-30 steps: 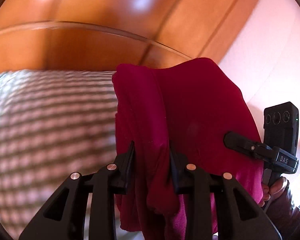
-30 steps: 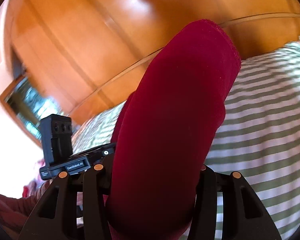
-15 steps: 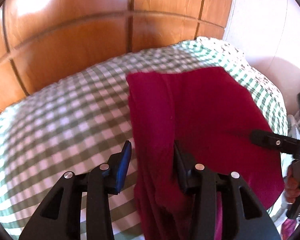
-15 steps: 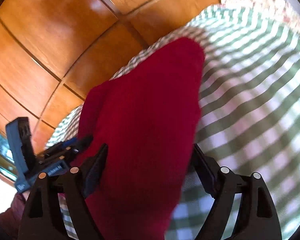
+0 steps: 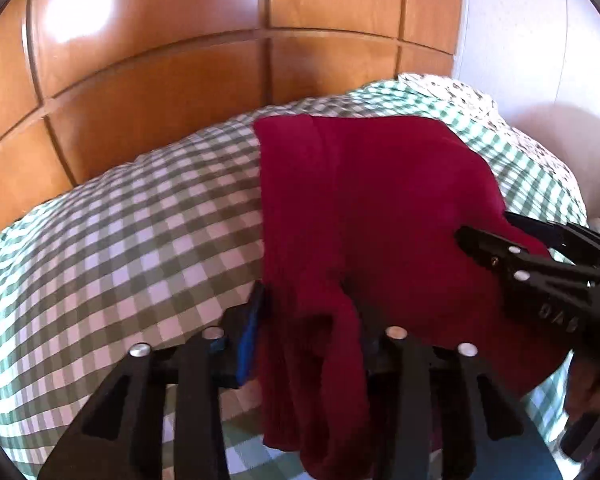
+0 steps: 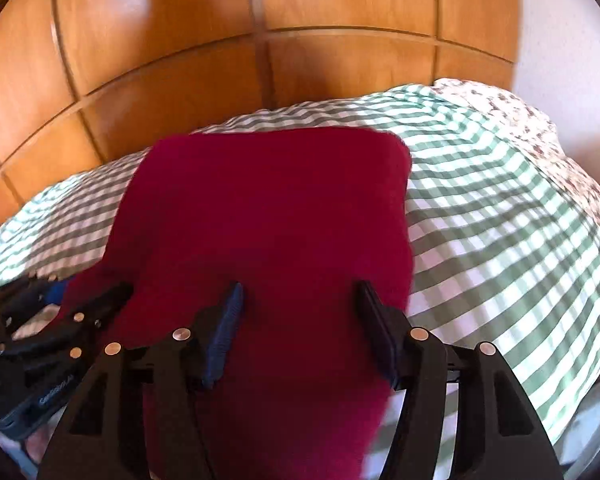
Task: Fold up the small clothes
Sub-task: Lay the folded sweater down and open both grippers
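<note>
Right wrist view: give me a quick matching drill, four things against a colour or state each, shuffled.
Things:
1. garment
2. bedspread
3. wall panelling
4. right gripper

Colours or states:
a. green and white check
b. fingers apart
c. dark red
d. glossy brown wood

Pairs: 1-c, 2-a, 3-d, 4-b.

A dark red cloth garment lies at frame centre on the green-and-white checked bedcover, reaching down between the right gripper's fingers. Wooden panelling fills the top, behind. The left gripper sits lower left.
</note>
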`<action>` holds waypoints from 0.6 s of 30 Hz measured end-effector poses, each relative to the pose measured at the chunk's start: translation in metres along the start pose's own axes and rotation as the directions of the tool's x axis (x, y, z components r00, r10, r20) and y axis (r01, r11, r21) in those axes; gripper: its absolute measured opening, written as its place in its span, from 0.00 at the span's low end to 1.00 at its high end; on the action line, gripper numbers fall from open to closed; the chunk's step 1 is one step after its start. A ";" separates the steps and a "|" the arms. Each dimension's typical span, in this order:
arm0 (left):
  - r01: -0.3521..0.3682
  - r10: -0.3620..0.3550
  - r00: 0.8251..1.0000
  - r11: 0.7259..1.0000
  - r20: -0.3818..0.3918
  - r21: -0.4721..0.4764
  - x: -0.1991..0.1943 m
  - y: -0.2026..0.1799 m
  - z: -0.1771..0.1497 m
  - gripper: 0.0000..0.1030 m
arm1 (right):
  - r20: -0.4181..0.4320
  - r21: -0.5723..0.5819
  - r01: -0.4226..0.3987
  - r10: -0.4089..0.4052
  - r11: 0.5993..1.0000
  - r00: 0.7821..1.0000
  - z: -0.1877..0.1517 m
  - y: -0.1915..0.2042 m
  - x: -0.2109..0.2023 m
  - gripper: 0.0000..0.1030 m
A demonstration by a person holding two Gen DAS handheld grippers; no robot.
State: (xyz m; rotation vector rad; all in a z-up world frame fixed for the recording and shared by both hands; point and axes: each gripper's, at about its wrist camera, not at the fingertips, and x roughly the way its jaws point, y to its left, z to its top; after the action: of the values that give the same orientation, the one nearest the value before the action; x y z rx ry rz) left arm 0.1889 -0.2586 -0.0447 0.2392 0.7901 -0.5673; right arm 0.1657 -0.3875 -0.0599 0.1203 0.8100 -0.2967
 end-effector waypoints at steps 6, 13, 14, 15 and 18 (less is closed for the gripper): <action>0.050 -0.048 0.999 0.993 0.019 -0.106 -0.020 0.015 0.001 0.41 | -0.003 0.066 -0.002 0.002 0.998 1.000 0.003 -0.009 -0.009 0.61; 0.040 -0.034 0.998 0.989 0.043 -0.146 -0.032 0.018 -0.008 0.48 | 0.009 0.091 0.001 -0.002 0.996 1.000 -0.001 0.000 -0.033 0.77; 0.040 -0.033 0.998 0.988 0.046 -0.150 -0.034 0.019 -0.009 0.48 | 0.013 0.087 0.006 -0.007 0.996 1.000 -0.002 0.001 -0.037 0.77; 0.037 -0.030 0.998 0.988 0.049 -0.151 -0.037 0.020 -0.010 0.48 | 0.014 0.086 0.007 -0.009 0.996 1.000 -0.003 0.002 -0.041 0.77; 0.021 -0.014 0.998 0.989 0.055 -0.144 -0.040 0.021 -0.012 0.49 | 0.018 0.093 0.010 -0.012 0.996 1.000 -0.007 0.001 -0.052 0.77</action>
State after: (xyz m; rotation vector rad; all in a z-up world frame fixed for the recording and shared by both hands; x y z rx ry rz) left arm 0.1705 -0.2208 -0.0240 0.0835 0.7784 -0.5282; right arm 0.1275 -0.3735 -0.0271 0.1999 0.7786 -0.3456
